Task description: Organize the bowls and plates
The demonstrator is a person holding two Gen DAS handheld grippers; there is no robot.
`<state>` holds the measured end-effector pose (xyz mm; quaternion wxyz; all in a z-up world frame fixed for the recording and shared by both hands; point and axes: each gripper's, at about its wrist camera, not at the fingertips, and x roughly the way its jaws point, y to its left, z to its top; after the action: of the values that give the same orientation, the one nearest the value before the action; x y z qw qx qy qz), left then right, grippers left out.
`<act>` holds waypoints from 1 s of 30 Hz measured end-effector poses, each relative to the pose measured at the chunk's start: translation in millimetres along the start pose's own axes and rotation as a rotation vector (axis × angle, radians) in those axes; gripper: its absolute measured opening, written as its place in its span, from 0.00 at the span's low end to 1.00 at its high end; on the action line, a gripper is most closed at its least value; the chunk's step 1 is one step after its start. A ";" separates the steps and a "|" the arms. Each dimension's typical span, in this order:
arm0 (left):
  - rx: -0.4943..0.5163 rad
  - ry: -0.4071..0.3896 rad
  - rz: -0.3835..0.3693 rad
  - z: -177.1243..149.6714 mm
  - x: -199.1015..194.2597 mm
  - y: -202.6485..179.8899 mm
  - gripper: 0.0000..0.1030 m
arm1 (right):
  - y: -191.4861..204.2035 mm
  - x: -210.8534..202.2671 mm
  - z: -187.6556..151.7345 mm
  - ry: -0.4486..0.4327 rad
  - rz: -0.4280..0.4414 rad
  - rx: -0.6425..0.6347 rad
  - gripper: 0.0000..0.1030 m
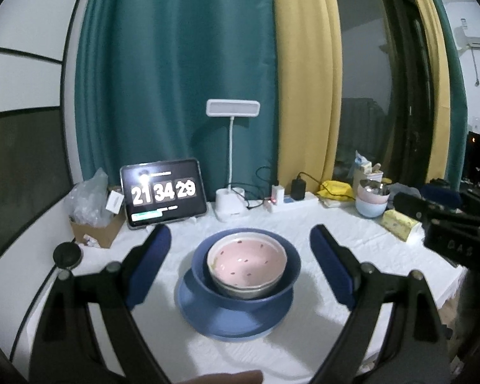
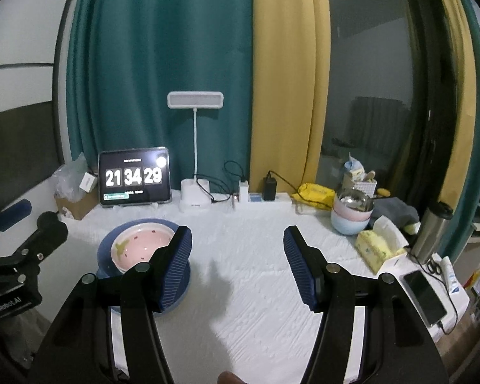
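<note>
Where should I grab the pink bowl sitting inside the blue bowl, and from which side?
Pinch the pink bowl by its rim, probably from above on the right side: it leans inside the blue bowl, leaving a gap there, and its wall is sunk below the blue rim. Both the left gripper and right gripper are open and empty.

Black gripper (image 1: 240, 243) frames, ribbed blue pads (image 2: 176, 265)

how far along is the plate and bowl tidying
Done: the pink bowl sits nested in the blue bowl, which sits on the blue plate, one stack on the white table.

In hand: nothing. The left gripper and right gripper are both open and empty.

Left: possibly the separate pastel bowl stack at the back right, untouched.
</note>
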<state>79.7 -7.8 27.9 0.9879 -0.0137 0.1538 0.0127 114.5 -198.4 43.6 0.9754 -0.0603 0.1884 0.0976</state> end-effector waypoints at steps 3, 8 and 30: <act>0.003 -0.008 0.005 3.2 -2.4 -2.8 0.87 | -1.6 0.7 0.9 0.001 0.003 0.005 0.61; 0.013 -0.027 0.013 4.5 -5.6 -6.0 0.87 | -4.4 4.8 -0.2 0.008 0.004 0.018 0.61; -0.010 -0.026 0.014 7.1 -8.0 -4.4 0.87 | 0.8 4.9 -3.4 0.011 0.009 0.005 0.61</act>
<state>74.3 -12.1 37.3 0.9896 -0.0172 0.1411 0.0206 117.6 -197.3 38.5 0.9741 -0.0573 0.1941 0.1013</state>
